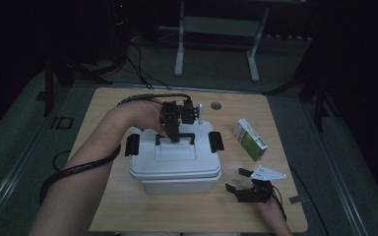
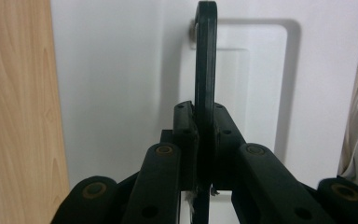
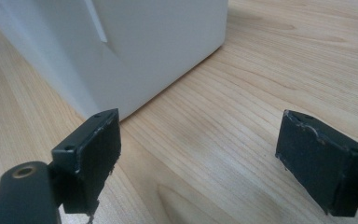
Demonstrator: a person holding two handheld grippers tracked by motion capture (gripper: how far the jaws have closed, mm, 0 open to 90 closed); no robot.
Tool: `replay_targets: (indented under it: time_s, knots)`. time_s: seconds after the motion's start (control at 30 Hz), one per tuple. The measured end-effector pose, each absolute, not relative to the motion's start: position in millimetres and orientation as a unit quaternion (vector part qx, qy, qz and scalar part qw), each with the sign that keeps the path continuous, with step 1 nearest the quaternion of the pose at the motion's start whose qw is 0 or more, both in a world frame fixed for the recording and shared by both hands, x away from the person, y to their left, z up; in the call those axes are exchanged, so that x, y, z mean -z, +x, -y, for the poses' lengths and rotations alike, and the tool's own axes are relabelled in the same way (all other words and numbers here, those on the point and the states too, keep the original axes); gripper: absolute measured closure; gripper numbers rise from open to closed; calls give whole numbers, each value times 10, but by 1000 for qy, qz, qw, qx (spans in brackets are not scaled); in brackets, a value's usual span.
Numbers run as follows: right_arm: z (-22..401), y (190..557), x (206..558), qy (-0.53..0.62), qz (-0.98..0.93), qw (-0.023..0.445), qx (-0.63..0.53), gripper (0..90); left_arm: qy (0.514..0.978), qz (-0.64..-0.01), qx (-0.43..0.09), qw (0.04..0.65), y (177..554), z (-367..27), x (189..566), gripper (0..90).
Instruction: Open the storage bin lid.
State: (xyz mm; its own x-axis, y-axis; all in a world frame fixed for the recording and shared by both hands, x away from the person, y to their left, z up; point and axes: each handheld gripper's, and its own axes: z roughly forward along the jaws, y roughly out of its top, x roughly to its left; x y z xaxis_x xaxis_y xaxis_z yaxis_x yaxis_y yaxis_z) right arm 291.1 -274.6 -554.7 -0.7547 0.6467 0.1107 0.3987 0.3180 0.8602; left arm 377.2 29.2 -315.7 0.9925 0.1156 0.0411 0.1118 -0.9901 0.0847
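Black handle (image 2: 205,70) pinched by left gripper (image 2: 204,140) fingers (close view); right gripper (image 1: 241,181) spread beside box (image 1: 177,162)

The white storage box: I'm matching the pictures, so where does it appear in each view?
High view: white storage box at table centre, left gripper shut on its black handle.
Left gripper view: lid behind the clamped handle.
Right gripper view: lower corner, upper left.
Shared landmark: wooden table.
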Motion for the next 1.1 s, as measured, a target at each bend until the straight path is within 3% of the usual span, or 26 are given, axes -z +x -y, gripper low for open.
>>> replay_targets:
  time_s: [1.1]
  knots:
    - [2743, 2910, 5545, 329, -801, 131, -483, 137, 988, -121, -51, 77, 3687, -1050, 2972, 834]
